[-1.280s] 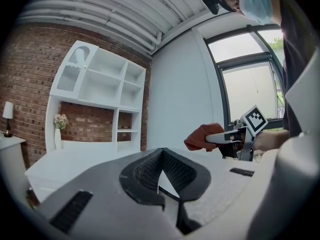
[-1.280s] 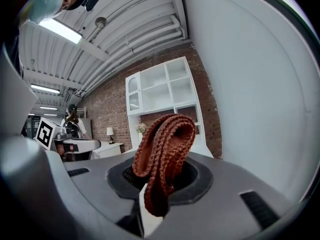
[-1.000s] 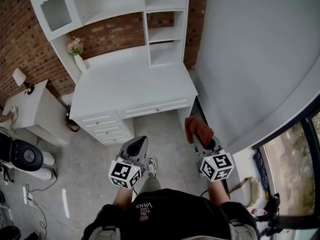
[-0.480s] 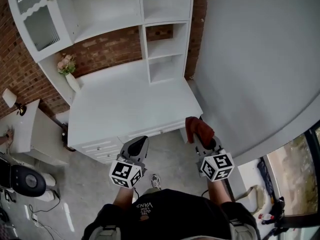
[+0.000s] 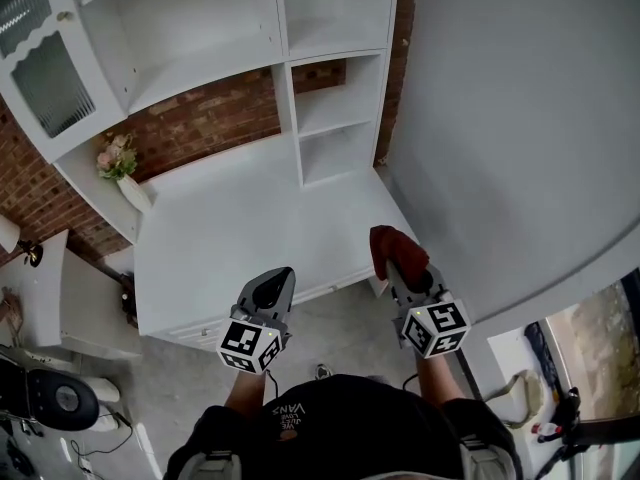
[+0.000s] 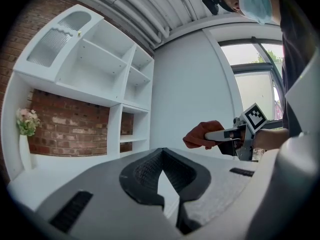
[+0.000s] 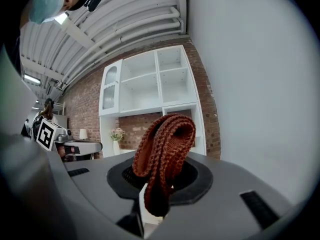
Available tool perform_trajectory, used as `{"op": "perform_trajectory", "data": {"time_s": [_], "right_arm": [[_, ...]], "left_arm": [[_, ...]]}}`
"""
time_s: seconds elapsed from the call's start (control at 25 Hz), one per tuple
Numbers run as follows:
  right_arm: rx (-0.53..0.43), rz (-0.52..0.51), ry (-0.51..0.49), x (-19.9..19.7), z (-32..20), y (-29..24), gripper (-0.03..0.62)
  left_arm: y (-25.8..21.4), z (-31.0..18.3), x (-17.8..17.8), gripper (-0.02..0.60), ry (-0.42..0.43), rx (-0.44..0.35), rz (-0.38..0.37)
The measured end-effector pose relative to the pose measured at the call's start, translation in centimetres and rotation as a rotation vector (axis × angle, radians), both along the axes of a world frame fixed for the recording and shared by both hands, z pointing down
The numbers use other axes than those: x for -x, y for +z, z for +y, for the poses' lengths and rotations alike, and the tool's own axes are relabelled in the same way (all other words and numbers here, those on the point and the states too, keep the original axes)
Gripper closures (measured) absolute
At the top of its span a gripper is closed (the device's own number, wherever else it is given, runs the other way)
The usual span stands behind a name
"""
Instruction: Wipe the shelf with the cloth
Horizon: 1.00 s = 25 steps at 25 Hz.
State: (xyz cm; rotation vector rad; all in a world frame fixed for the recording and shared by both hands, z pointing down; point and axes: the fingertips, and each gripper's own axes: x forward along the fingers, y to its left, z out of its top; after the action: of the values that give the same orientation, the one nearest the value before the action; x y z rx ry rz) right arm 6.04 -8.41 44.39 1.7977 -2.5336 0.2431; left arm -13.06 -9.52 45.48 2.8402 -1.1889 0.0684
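A rust-red knitted cloth point(image 5: 393, 248) is folded and clamped in my right gripper point(image 5: 398, 270), which is shut on it over the front right corner of the white desk point(image 5: 230, 228). In the right gripper view the cloth point(image 7: 165, 146) stands up between the jaws of the right gripper point(image 7: 150, 196). The white shelf unit point(image 5: 335, 98) with open cubbies rises at the back of the desk. My left gripper point(image 5: 270, 293) is shut and holds nothing, at the desk's front edge. The left gripper view shows the left gripper point(image 6: 167, 196) and, to its right, the cloth point(image 6: 200, 134).
A white vase of flowers point(image 5: 120, 173) stands at the desk's back left. A glass-door cabinet point(image 5: 40, 68) hangs above it. A large white wall point(image 5: 510, 118) closes off the right side. A low white side table point(image 5: 45, 288) and cables lie on the floor at left.
The desk and shelves have come closer and lower in the head view. Both grippers now reach over the desk's front edge. The cloth stays clamped in the right gripper.
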Motion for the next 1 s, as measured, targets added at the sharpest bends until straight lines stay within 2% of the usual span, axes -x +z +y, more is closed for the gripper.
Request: {"op": "perform_trajectory", "data": {"time_s": [0.28, 0.44, 0.68, 1.0], "right_arm": [[0.002, -0.014, -0.007, -0.1, -3.9, 0.1, 0.507], [-0.011, 0.012, -0.024, -1.2, -6.9, 0.1, 0.507], [-0.03, 0.02, -0.087, -3.0, -13.1, -0.1, 0.507], [-0.06, 0.029, -0.199, -5.5, -21.1, -1.7, 0.507]], "left_arm": [[1.1, -3.9, -0.9, 0.575, 0.019, 0.019, 0.001], [1.7, -6.0, -1.9, 0.575, 0.004, 0.032, -0.001], [2.0, -10.4, -3.0, 0.575, -0.086, 0.031, -0.001], [0.2, -16.5, -6.6, 0.575, -0.177, -0.006, 0.014]]}}
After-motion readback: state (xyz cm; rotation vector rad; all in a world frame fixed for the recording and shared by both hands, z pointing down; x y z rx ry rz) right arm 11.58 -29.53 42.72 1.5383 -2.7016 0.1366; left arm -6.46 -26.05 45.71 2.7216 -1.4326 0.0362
